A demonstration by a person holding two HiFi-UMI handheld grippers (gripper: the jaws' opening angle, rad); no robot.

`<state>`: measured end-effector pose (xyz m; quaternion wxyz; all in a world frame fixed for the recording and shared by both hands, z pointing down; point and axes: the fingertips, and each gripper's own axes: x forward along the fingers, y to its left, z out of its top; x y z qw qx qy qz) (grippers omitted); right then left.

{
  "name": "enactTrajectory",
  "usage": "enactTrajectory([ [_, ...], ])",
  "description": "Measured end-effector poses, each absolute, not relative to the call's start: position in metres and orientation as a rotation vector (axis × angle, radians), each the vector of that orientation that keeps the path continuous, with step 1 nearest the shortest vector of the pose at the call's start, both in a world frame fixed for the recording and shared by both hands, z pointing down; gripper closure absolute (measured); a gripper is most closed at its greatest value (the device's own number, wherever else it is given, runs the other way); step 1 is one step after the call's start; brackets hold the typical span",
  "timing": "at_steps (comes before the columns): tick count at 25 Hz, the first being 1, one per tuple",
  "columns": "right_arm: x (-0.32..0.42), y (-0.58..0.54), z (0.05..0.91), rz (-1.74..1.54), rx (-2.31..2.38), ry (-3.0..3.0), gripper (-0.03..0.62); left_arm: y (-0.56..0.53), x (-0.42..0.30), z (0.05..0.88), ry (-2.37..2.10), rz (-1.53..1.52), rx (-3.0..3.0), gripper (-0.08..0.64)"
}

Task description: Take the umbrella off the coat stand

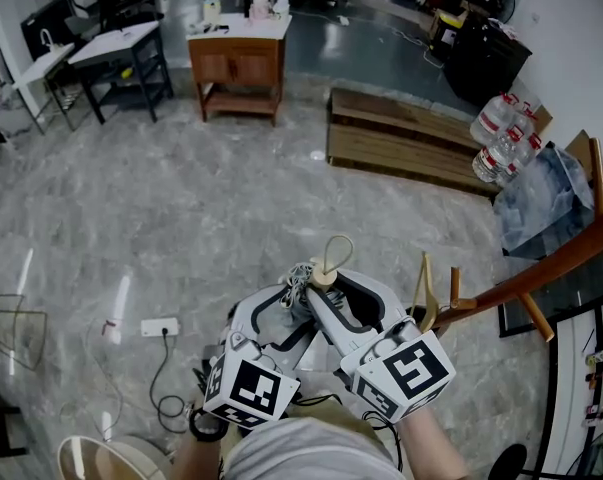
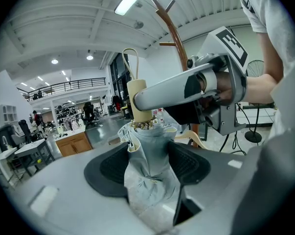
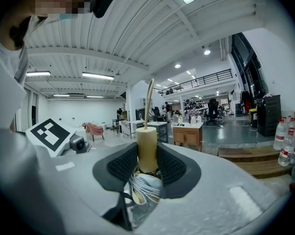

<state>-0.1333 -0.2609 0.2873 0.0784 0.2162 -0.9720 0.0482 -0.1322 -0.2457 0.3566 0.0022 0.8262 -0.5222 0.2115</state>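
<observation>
The folded pale grey-blue umbrella (image 1: 299,286) is held between both grippers low in the head view, clear of the brown wooden coat stand (image 1: 556,263) to the right. My left gripper (image 1: 284,310) is shut on the bunched canopy fabric (image 2: 149,170). My right gripper (image 1: 331,293) is shut on the cream handle (image 3: 147,148), whose cord loop (image 3: 148,99) sticks up above the jaws. In the left gripper view the right gripper's jaw (image 2: 171,89) crosses the handle (image 2: 139,102), with the stand's top pegs (image 2: 169,23) behind it.
A wooden hanger (image 1: 424,293) hangs on a stand peg close to my right gripper. Beyond lie low wooden steps (image 1: 411,138), water bottles (image 1: 501,133), a plastic bag (image 1: 546,198) and a wooden cabinet (image 1: 239,58). A power strip (image 1: 159,326) with cable lies on the floor at left.
</observation>
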Motion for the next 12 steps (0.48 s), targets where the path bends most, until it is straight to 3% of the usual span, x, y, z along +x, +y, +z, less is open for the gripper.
enactTrajectory([
  [12, -0.127, -0.2589, 0.2862, 0.149, 0.671, -2.905, 0.468, -0.2435, -0.1256, 0.3554, -1.611, 0.667, 2.609, 0.295],
])
